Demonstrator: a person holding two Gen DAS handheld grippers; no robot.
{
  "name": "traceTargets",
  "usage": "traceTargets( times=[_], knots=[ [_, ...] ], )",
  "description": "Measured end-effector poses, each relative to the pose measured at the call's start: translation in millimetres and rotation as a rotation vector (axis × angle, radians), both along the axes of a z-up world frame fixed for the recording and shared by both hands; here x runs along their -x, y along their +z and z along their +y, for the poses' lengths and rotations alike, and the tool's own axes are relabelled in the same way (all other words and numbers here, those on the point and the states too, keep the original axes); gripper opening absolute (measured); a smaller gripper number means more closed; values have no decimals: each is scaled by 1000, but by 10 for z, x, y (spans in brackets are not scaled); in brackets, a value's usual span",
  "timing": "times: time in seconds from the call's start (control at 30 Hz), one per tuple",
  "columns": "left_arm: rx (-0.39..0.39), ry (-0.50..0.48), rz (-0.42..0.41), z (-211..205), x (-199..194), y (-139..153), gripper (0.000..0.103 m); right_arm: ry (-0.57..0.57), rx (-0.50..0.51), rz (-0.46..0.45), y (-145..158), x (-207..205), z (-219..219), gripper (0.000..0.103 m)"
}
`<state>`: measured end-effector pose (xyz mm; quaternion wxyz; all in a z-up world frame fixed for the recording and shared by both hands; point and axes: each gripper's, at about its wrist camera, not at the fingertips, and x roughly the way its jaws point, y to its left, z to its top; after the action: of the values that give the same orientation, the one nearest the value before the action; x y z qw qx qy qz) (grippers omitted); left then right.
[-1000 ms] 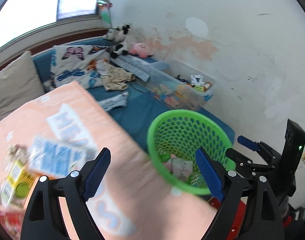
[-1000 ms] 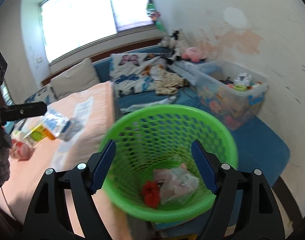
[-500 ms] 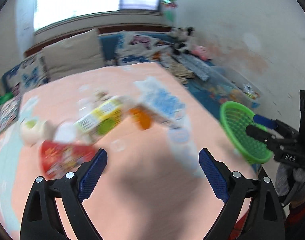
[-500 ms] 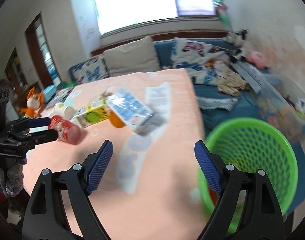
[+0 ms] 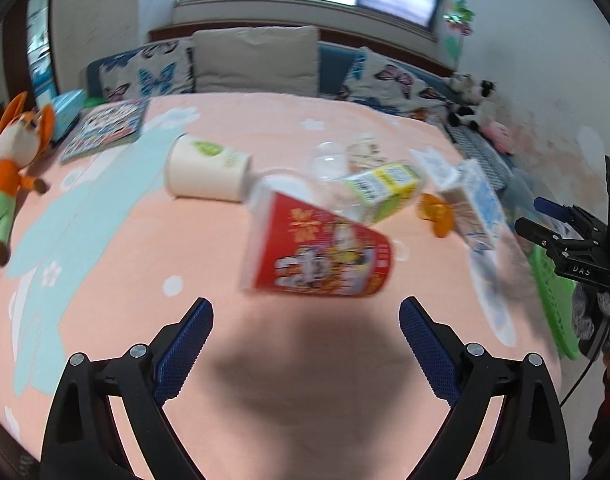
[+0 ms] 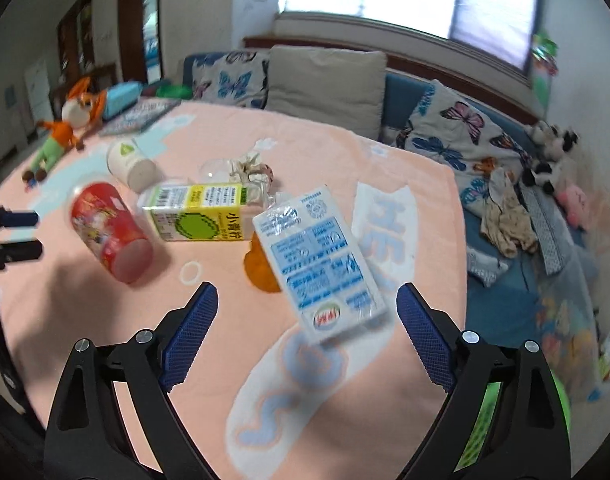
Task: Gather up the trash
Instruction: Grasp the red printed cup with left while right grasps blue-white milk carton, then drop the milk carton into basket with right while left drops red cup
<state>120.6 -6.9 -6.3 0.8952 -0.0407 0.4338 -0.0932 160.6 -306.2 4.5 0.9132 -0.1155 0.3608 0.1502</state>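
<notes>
Trash lies on the peach bed cover (image 5: 145, 280). My left gripper (image 5: 305, 344) is open and empty, just short of a red printed cup (image 5: 317, 248) on its side. Past the cup lie a white paper cup (image 5: 205, 170), a yellow-green carton (image 5: 385, 192) and a clear plastic cup (image 5: 329, 160). My right gripper (image 6: 305, 328) is empty with its jaws opening, and a blue-white carton (image 6: 321, 264) lies just ahead of them beside an orange piece (image 6: 261, 268). The green basket (image 6: 481, 412) shows behind the right finger, off the bed's edge.
A fox plush (image 5: 13, 152) and a picture book (image 5: 105, 128) lie at the bed's far left. Pillows (image 6: 325, 80) line the back. Clothes (image 6: 505, 216) and plush toys (image 6: 549, 152) lie on the blue bench at the right. The right gripper (image 5: 545, 216) shows at the left view's right edge.
Both grippers swung away from the green basket to face the trash pile on the bed. The right jaws spread wider. Nothing was picked up.
</notes>
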Motion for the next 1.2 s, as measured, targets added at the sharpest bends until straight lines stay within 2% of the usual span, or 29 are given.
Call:
traceTargets(
  times=[0.23, 0.3, 0.5, 0.6, 0.67, 0.8, 0.93, 1.07, 1.2],
  knots=[
    [-2, 21, 30, 46, -171, -86, 91, 55, 128, 37, -277, -383, 160, 91],
    [23, 23, 41, 42, -239, -92, 91, 67, 160, 45, -356, -467, 172, 91],
    [20, 1, 14, 13, -467, -50, 91, 81, 162, 88, -488, -598, 125, 91],
    [56, -50, 20, 18, -599, -48, 91, 80, 144, 103, -512, -637, 112, 90],
    [72, -86, 30, 26, -669, -63, 88, 75, 115, 120, -527, -665, 83, 89],
    [95, -138, 74, 15, -768, -161, 74, 75, 96, 127, -533, -657, 86, 83],
    [146, -175, 111, 25, -808, -252, 70, 66, 96, 122, -533, -624, 109, 75],
    [162, -222, 117, -16, -805, -295, 67, 52, 82, 125, -508, -591, 93, 74],
    [202, -269, 137, -64, -775, -314, 53, 32, 47, 128, -460, -503, 70, 73]
  ],
)
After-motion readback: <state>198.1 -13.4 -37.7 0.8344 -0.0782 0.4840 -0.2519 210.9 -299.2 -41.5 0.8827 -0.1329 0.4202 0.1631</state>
